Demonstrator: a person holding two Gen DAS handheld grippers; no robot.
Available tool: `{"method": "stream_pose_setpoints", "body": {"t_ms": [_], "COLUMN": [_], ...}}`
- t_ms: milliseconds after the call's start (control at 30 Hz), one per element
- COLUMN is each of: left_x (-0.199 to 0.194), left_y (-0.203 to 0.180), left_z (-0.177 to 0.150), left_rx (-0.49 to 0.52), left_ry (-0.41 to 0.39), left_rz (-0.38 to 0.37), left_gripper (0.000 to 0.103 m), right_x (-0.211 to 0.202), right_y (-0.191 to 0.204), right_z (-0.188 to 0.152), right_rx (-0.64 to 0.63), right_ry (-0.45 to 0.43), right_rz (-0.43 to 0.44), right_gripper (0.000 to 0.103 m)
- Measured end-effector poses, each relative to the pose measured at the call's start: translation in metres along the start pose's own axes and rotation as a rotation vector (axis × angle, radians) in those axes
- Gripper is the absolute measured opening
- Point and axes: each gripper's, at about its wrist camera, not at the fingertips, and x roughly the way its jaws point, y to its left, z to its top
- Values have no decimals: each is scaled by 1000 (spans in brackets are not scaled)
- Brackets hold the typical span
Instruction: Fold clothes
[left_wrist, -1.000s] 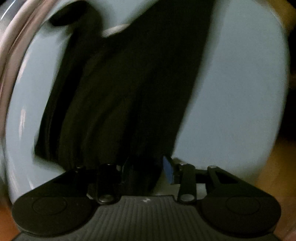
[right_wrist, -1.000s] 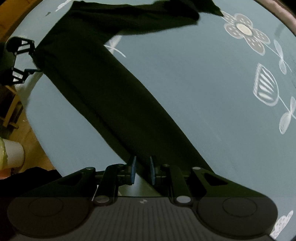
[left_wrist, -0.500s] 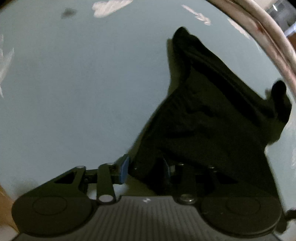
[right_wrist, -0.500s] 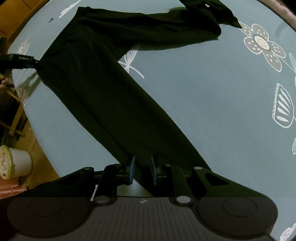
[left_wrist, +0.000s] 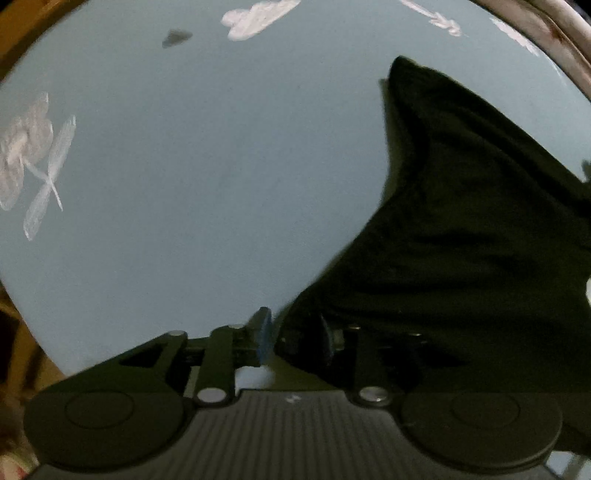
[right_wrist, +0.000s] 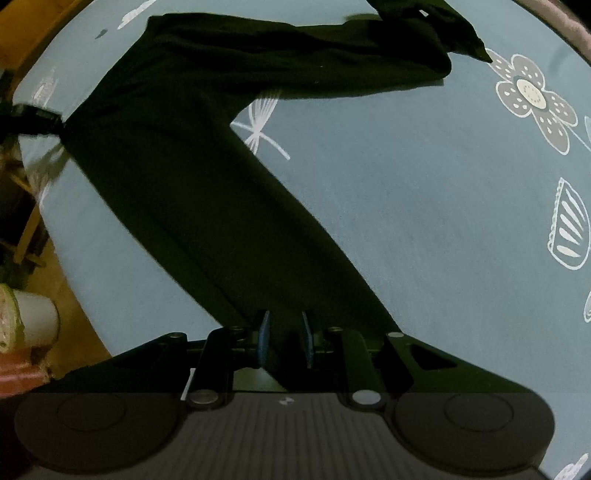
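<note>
The right hand-held gripper (right_wrist: 284, 339) points down with its jaws narrowed onto one end of the black trousers (right_wrist: 207, 177), the cloth pinched between the blue pads (right_wrist: 263, 338). From there a long dark leg runs away across the blue flowered surface (right_wrist: 424, 206), and a second leg bends off to the right at the far end. The left hand-held gripper (left_wrist: 295, 338) has its jaws opening, with a corner of the black trousers (left_wrist: 461, 240) between them; whether the pads press it, I cannot tell. A white cup (right_wrist: 35, 321) stands off the surface's edge.
</note>
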Motion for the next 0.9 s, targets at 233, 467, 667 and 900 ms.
{"method": "stream_pose_setpoints", "body": {"t_ms": [233,467,667,900], "left_x": [-53,-75,-51,-39], "left_y": [-40,-159,-222,-208], "left_z": [-25,-85,-130,-142], "left_rx": [188,601,776,695], "left_ry": [-80,-156,-161,-74], "left_rz": [128,-67,-174,-157], "left_gripper": [40,46,46,46], "right_x": [-1,-7,16,22], "right_y": [13,-22,-51,-71], "right_z": [-45,-29,2,13], "right_rx": [-210,-61,-39,-20], "right_ry": [30,-106,-131,-119], "right_rz": [-50,-25,54,56], "right_gripper": [23,23,25,1]}}
